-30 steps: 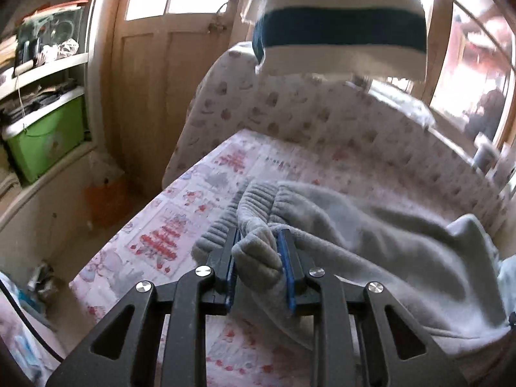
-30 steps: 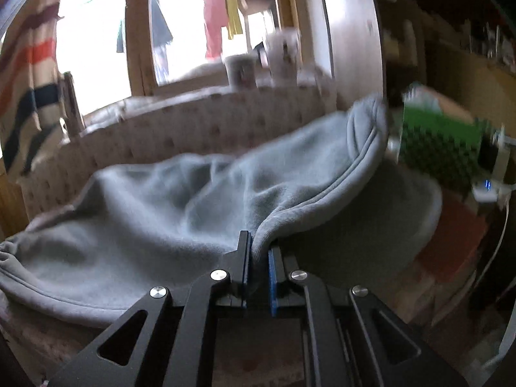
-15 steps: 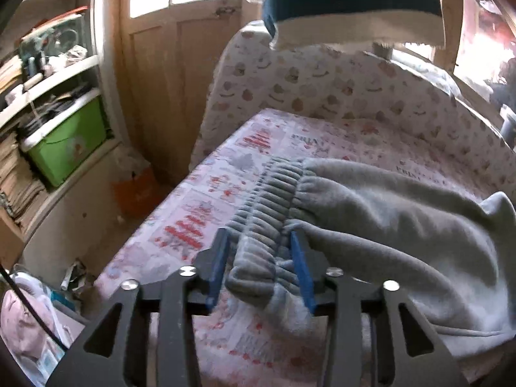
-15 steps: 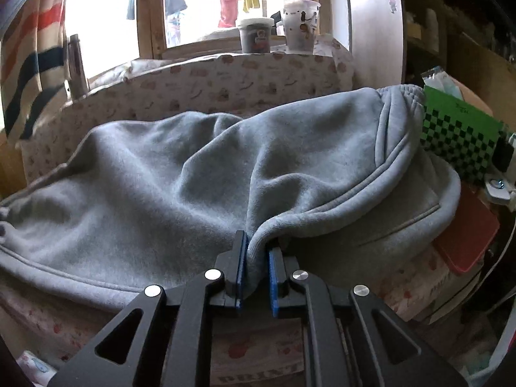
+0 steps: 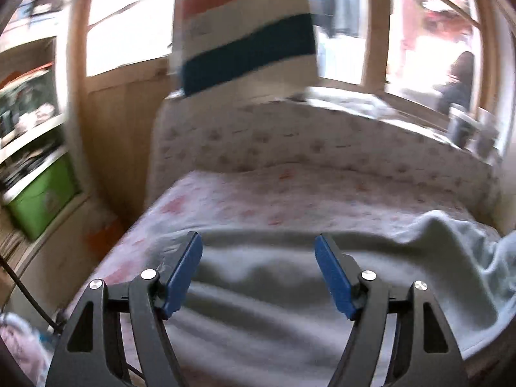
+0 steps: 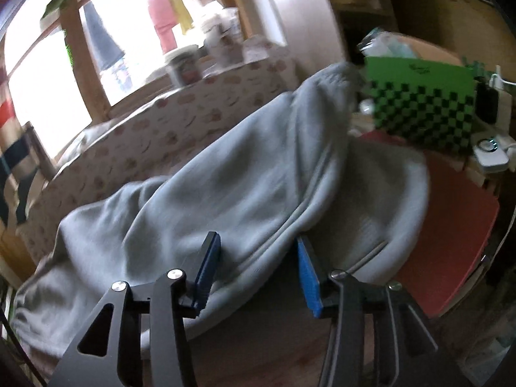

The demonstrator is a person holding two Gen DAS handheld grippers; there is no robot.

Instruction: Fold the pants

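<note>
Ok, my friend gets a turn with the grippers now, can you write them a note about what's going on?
Left gripper: jaws opening, nothing gripped; the grey pants lie under it on the patterned bed cover.
Right gripper: jaws opening; a fold of the pants sits between the pads, unpinched.
Pants: lying across the bed, one end draped over the right edge near the green checkered board.
Done: pants laid down and let go, it seems.
Left: probably smooth them and make the next fold.
</note>
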